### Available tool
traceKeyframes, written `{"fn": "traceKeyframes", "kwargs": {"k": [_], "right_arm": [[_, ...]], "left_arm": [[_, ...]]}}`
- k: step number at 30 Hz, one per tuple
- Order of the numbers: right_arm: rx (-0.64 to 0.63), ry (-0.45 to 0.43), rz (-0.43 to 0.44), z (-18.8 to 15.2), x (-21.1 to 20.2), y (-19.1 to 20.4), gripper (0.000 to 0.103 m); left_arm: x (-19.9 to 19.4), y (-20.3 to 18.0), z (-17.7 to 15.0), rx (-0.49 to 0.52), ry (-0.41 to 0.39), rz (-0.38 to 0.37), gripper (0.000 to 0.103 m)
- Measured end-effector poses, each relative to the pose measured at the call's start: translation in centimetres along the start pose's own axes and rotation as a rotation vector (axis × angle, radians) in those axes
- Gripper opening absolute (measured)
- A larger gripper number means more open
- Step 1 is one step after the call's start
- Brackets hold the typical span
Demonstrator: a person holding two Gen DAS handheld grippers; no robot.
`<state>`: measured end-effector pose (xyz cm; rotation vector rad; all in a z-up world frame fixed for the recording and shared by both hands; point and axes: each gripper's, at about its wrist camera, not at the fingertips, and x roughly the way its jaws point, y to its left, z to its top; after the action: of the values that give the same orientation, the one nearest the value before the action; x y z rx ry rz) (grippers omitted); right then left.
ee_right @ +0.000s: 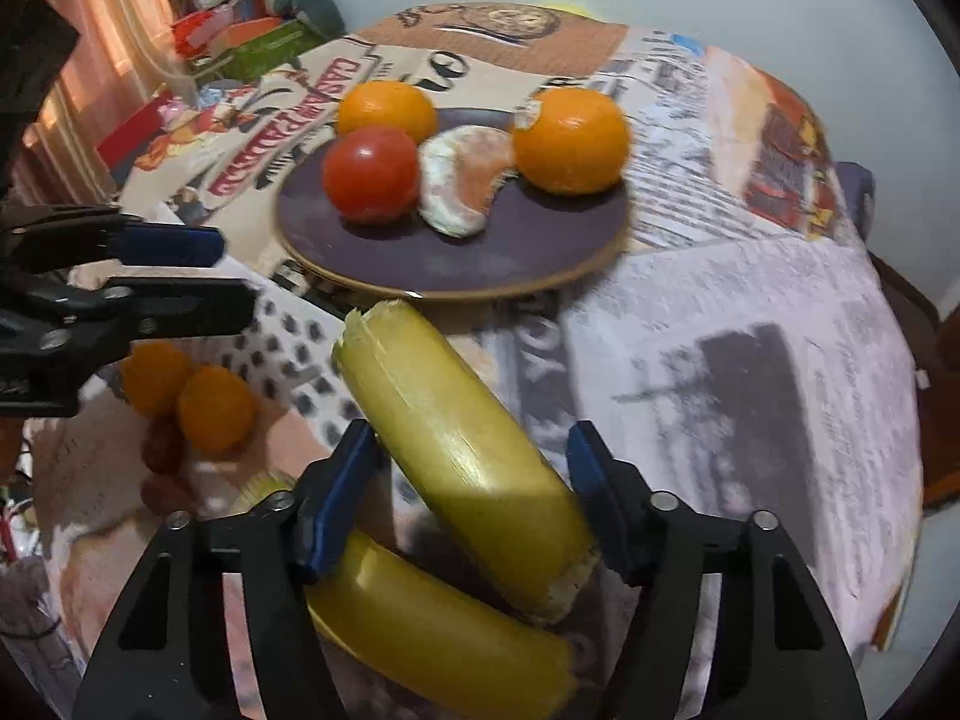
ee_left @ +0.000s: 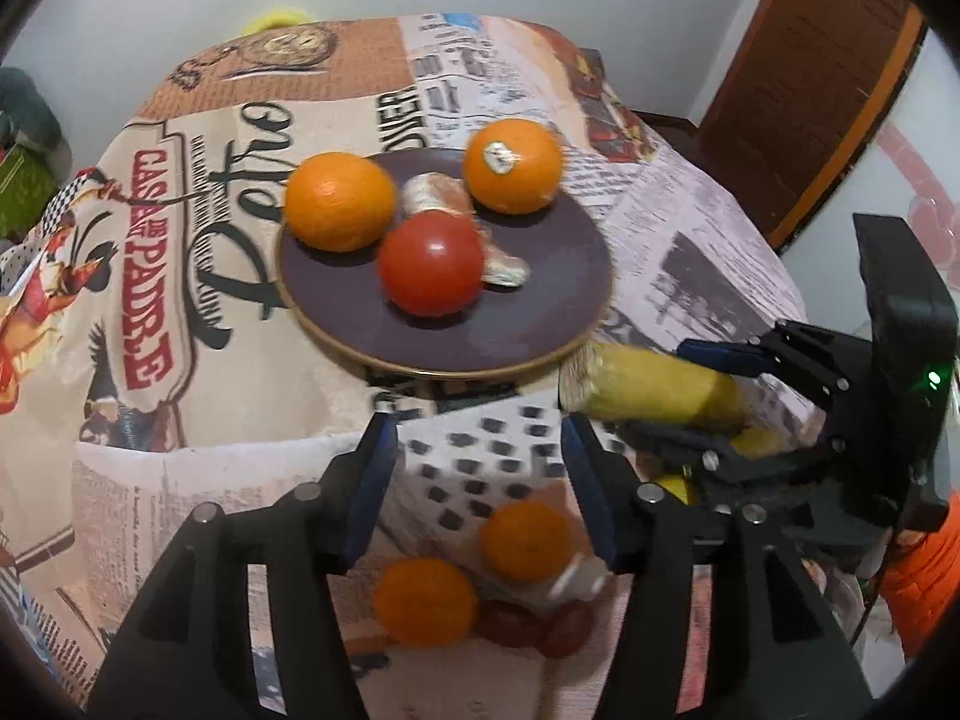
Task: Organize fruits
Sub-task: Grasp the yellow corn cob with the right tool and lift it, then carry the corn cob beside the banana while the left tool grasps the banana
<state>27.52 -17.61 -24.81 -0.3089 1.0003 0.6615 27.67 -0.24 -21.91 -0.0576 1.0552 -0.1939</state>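
Observation:
A dark plate on the printed tablecloth holds two oranges, a red tomato and a peeled mandarin piece. My right gripper is shut on a yellow cylindrical piece, held just off the plate's near rim. A second yellow piece lies below it. My left gripper stands open and holds nothing, above two small oranges and small red fruits lower on the cloth.
The tablecloth drapes over the table's rounded edges. A brown door stands at the far right. Boxes and cloth clutter sit past the table's left side. A white wall is behind.

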Motion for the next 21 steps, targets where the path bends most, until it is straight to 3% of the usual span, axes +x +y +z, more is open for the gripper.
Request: {"fn": "traceKeyframes", "kwargs": {"k": [1,4,10,17,19,21], "right_arm": [[0.019,0.006,-0.02,-0.3,-0.3,-0.8,0.047],[0.072,0.017,-0.051,-0.7,-1.0,-2.7,0.038],[0.13,0.017,-0.088,-3.0,-2.7,-4.9,0.038],[0.149,-0.002,-0.052,-4.8,-3.8,-4.1,0.036],[0.156,-0.008,-0.046,-4.9,-3.8,-3.9,0.036],[0.169,-0.011,-0.033,-5.3,-3.9,-3.8,0.036]], "left_arm": [[-0.1,-0.6,0.0,0.008,-0.002,-0.006,0.06],[-0.1,-2.4,-0.2,0.019,-0.002,-0.013,0.067],[0.0,-5.4,-1.3,0.055,0.028,-0.029,0.069],[-0.3,-5.4,-3.7,0.029,0.046,0.004,0.072],[-0.7,-5.3,-4.4,0.032,0.045,0.041,0.077],[-0.7,-4.8,-4.9,0.014,0.059,0.031,0.08]]}}
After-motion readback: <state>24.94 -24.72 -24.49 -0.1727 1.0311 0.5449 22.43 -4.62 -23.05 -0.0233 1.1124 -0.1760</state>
